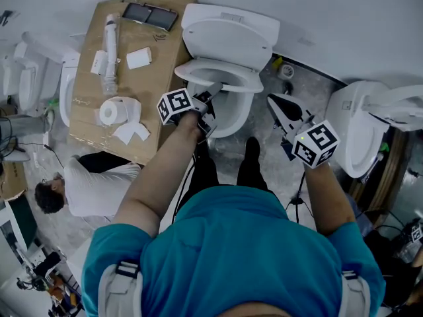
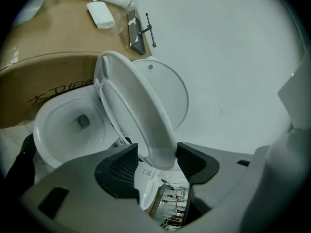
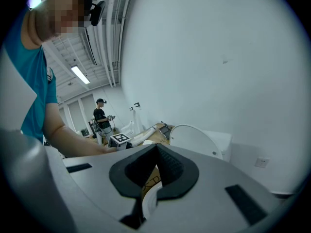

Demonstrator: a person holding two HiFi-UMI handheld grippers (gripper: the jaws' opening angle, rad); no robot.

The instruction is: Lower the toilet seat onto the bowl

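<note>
Item: toilet seat [image 2: 140, 106], half-raised and tilted between the upright lid [image 2: 167, 93] and the bowl [image 2: 63, 130].
Long axis: from the hinge at the lid end out to the front rim, which points toward me.
My left gripper [image 2: 155, 161]: clamped on the seat's front rim.
My right gripper [image 3: 155, 166]: jaws together, nothing held, right of the bowl.

I am standing before the toilet bowl [image 1: 234, 115], which is sitting against the wall. Its lid [image 1: 228, 39] is leaning back behind the seat [image 2: 146, 125]. The seat is tilting between lid and bowl, its front rim lying between the jaws of my left gripper [image 2: 156, 163]. A cardboard box [image 1: 155, 91] is lying left of the bowl, with a paper roll [image 1: 111, 111] on it. My right gripper [image 1: 274, 103] is hanging right of the bowl, apart from it.
</note>
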